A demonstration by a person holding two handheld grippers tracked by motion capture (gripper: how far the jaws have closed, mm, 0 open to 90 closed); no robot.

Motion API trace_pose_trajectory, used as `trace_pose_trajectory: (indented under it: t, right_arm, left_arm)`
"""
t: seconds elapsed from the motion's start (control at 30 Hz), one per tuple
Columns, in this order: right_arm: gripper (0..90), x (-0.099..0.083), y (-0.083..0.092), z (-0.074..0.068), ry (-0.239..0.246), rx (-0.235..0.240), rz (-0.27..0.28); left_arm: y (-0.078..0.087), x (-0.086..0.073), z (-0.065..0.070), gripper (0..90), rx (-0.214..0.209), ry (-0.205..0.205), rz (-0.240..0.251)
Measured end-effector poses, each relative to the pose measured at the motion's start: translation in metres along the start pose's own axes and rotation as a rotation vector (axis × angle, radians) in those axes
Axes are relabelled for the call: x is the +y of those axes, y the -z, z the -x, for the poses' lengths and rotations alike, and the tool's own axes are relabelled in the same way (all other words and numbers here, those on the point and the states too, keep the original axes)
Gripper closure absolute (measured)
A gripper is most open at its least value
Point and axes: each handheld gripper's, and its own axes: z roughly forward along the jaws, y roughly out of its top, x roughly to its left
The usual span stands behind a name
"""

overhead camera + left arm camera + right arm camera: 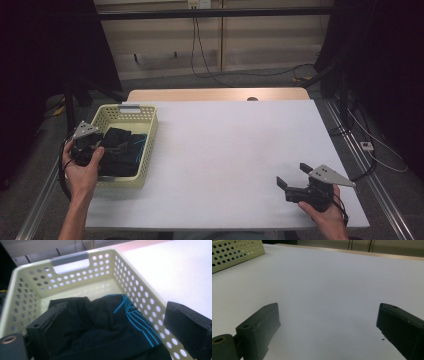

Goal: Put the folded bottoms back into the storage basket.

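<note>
High view: left claw [102, 142] over basket [150, 131] clothing [122, 150]; right claw [291, 176] wide apart.

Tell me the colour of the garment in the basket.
Black garment with turquoise stripes; left gripper view.

Left gripper [102, 142]: in my left hand [82, 167], jaws spread wide, angled downward.
Right gripper [291, 175]: in my right hand [325, 212], jaws parted wide, held low, pointing forward-left.
</note>
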Motion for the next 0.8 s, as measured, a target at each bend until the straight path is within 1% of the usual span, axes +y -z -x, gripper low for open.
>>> trace_pose_trajectory:
  t: [0.03, 0.07, 0.1, 0.2, 0.33, 0.4, 0.47, 0.53, 0.63, 0.8]
  right_arm:
    - [4.7, 0.000, 0.000, 0.000, -0.001, -0.001, 0.000]
    - [4.7, 0.000, 0.000, 0.000, 0.000, -0.001, 0.000]
    - [4.7, 0.000, 0.001, 0.000, -0.005, -0.003, -0.001]
    - [4.7, 0.000, 0.001, -0.001, 0.001, -0.003, 0.002]
    - [4.7, 0.001, 0.000, 0.000, -0.007, -0.011, 0.005]
    - [4.7, 0.001, -0.001, 0.001, -0.014, -0.016, 0.003]
    - [4.7, 0.001, -0.002, 0.002, -0.017, -0.022, 0.004]
    - [4.7, 0.001, -0.001, 0.003, -0.018, -0.026, 0.005]
    - [4.7, 0.001, -0.001, 0.003, -0.022, -0.028, 0.005]
    - [4.7, 0.001, -0.002, 0.002, -0.017, -0.027, 0.003]
  left_arm:
    - [0.001, 0.000, 0.000, 6.7, 0.001, 0.004, 0.004]
    - [0.002, -0.001, 0.001, 6.7, 0.009, -0.002, 0.003]
    - [0.003, -0.001, 0.002, 6.7, 0.003, -0.004, 0.001]
    - [0.006, -0.004, 0.003, 6.7, -0.024, -0.006, 0.002]
    - [0.011, -0.005, 0.005, 6.7, -0.017, -0.003, 0.005]
    - [0.013, -0.006, 0.007, 6.8, -0.022, -0.001, 0.003]
    - [0.016, -0.006, 0.008, 6.7, -0.029, -0.007, 0.002]
    - [0.019, -0.009, 0.010, 6.7, -0.022, -0.009, 0.006]
    - [0.022, -0.013, 0.011, 6.7, -0.029, -0.014, 0.001]
    - [0.029, -0.017, 0.012, 6.7, -0.016, 0.003, 0.022]
